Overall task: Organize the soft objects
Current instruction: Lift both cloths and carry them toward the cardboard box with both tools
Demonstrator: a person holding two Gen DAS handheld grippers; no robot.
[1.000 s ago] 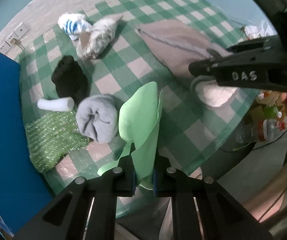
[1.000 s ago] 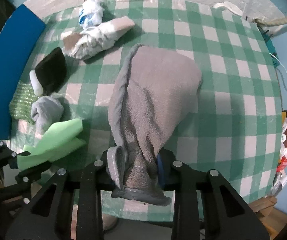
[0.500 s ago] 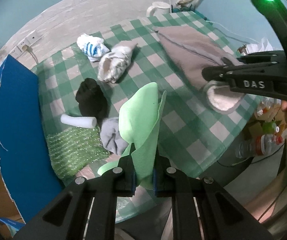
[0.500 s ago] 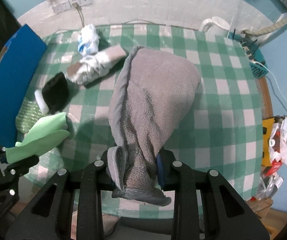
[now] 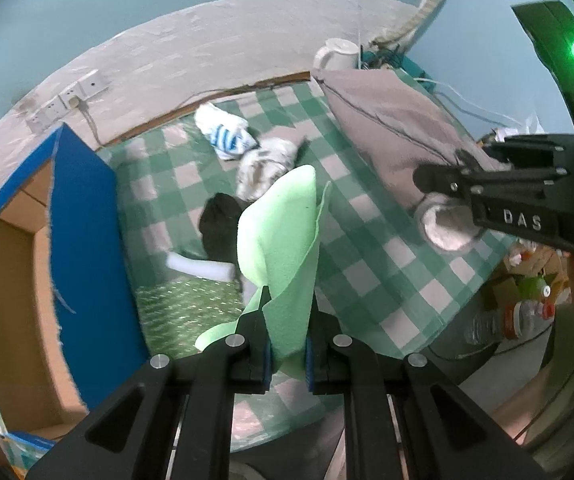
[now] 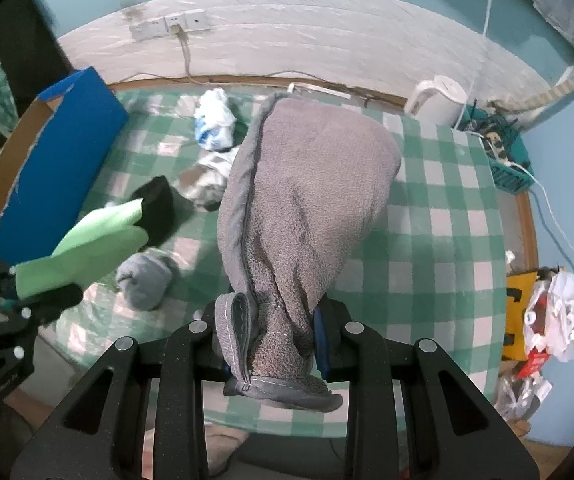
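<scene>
My left gripper is shut on a light green cloth and holds it above the near left part of the checked table. The green cloth also shows at the left of the right wrist view. My right gripper is shut on a grey towel that hangs out over the table; it also shows in the left wrist view. On the table lie a rolled grey sock, a black cloth, a white and blue cloth and a white patterned bundle.
A cardboard box with a blue flap stands at the table's left edge. A sparkly green cloth and a white roll lie beside it. A white kettle and a teal basket stand at the back right. Bags and bottles lie on the floor to the right.
Both grippers have risen and drawn back from the table with their cloths. The grey towel has lifted off the table. More of the wall and the box shows.
</scene>
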